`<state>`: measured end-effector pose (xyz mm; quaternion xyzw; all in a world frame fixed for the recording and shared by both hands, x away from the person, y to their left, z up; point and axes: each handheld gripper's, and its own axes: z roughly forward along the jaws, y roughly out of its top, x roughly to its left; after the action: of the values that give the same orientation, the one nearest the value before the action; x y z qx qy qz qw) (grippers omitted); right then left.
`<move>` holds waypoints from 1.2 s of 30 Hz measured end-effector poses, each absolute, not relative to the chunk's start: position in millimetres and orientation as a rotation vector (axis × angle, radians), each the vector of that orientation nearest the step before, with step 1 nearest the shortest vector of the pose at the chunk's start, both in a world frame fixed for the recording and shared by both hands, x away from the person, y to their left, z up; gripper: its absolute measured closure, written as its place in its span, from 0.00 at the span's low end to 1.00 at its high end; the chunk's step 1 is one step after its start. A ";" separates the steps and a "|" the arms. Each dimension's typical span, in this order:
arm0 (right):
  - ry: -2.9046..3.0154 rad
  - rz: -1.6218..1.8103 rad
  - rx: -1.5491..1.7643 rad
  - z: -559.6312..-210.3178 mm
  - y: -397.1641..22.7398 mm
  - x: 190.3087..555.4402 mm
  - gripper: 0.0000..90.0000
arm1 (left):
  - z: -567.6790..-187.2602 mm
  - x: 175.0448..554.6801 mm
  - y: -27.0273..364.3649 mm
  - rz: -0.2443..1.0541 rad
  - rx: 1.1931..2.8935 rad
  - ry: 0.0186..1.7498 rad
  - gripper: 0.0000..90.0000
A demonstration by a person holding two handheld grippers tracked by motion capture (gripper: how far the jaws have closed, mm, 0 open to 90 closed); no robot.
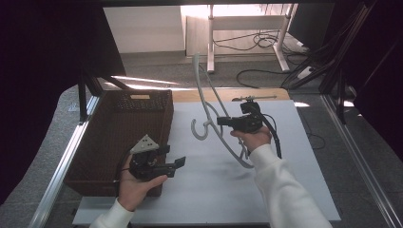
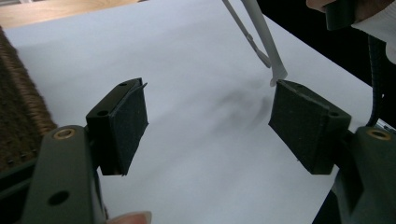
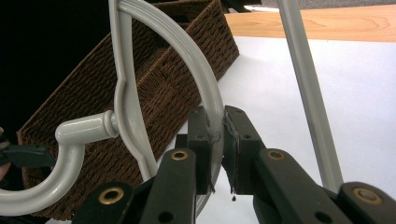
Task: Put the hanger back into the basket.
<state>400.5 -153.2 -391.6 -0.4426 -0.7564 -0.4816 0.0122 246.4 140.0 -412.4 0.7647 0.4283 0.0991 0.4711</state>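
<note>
A pale grey plastic clothes hanger (image 1: pixel 207 100) stands tilted above the white table (image 1: pixel 285 161), its hook (image 1: pixel 199 130) pointing left and its lower arm end (image 1: pixel 247 165) near the table top. My right gripper (image 1: pixel 222 121) is shut on the hanger's curved arm; in the right gripper view the pads (image 3: pixel 223 119) pinch the arm (image 3: pixel 187 46) just past the hook (image 3: pixel 70 140). My left gripper (image 1: pixel 172 156) is held low at the table's left, open with nothing between its fingers (image 2: pixel 210 93). The hanger's end (image 2: pixel 276 72) hangs just beyond its right pad.
A dark brown woven basket (image 1: pixel 166 124) sits at the left of the table, beside my left hand; its wall shows close behind the hanger (image 3: pixel 182 93). A wooden strip (image 1: pixel 190 95) runs along the table's far edge. Desk legs and cables lie on the floor beyond.
</note>
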 end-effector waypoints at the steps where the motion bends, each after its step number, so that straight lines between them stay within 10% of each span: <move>1: -2.357 -1.502 -1.379 -392.1 -152.7 400.6 0.91 | -413.2 247.1 136.8 0.237 1.873 1.049 0.30; 36: -2.225 -1.593 -1.424 -395.5 -150.0 398.7 0.91 | -429.1 276.4 92.5 0.139 1.839 1.059 0.32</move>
<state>398.7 -150.0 -395.5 -0.4616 -0.7208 -0.5162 0.0284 276.4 92.5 -429.1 0.7557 0.4353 0.0571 0.4861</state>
